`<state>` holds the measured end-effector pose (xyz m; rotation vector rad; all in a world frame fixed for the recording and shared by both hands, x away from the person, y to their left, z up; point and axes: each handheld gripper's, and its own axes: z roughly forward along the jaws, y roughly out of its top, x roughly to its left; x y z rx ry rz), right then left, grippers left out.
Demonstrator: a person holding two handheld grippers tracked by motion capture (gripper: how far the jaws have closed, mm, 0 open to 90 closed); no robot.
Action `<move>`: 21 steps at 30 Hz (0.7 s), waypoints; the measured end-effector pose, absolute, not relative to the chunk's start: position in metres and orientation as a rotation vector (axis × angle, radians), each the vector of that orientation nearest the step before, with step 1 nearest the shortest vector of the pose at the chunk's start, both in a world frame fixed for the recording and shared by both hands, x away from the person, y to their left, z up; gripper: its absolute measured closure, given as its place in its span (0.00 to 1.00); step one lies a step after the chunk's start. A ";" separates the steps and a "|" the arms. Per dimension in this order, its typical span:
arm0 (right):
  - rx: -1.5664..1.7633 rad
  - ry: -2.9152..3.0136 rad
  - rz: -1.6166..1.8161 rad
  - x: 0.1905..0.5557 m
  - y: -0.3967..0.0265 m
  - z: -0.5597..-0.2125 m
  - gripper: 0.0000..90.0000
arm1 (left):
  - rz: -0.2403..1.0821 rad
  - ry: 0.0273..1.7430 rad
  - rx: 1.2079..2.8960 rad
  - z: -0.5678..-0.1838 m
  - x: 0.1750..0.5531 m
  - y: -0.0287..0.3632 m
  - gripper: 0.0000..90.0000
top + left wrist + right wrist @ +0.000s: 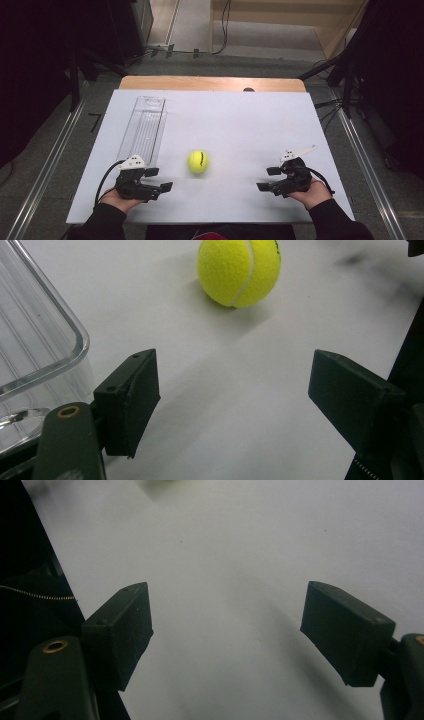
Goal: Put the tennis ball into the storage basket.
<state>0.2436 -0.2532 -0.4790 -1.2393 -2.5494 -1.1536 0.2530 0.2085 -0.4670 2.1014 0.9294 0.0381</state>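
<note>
White counter (235, 120) under the lights, dark room all around, and both hands are low at the near edge. Far left, a clear tray (142, 127) lies lengthwise, nothing visible inside it. Just below its near end sits the left claw (159, 179), jaws spread wide and gripping nothing, aimed across at the ball (197, 161). In the left gripper view the ball (239, 271) sits ahead of the jaws, well apart from them, with the tray (45, 347) wall just beside the left jaw. Centre stage, the ball rests free on the counter. Over on the right, the right claw (268, 178) is spread too, empty, facing inward. This looks like the opening approach: neither claw has closed in. Next move, likely, calls for the left claw to slide forward and straddle the ball squarely before squeezing, since a round ball rolls off at a nudge.
</note>
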 end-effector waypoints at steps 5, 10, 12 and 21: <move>-1.240 -2.556 -1.145 0.243 -0.253 -0.479 0.21 | 0.040 0.924 2.101 -0.466 0.253 0.210 0.23; -1.261 -2.566 -1.136 0.244 -0.254 -0.480 0.21 | 0.040 0.931 2.096 -0.466 0.253 0.210 0.23; -1.270 -2.565 -1.134 0.244 -0.254 -0.480 0.21 | 0.043 0.935 2.095 -0.467 0.253 0.210 0.23; -1.281 -2.575 -1.132 0.244 -0.253 -0.481 0.21 | 0.041 0.930 2.094 -0.466 0.252 0.211 0.23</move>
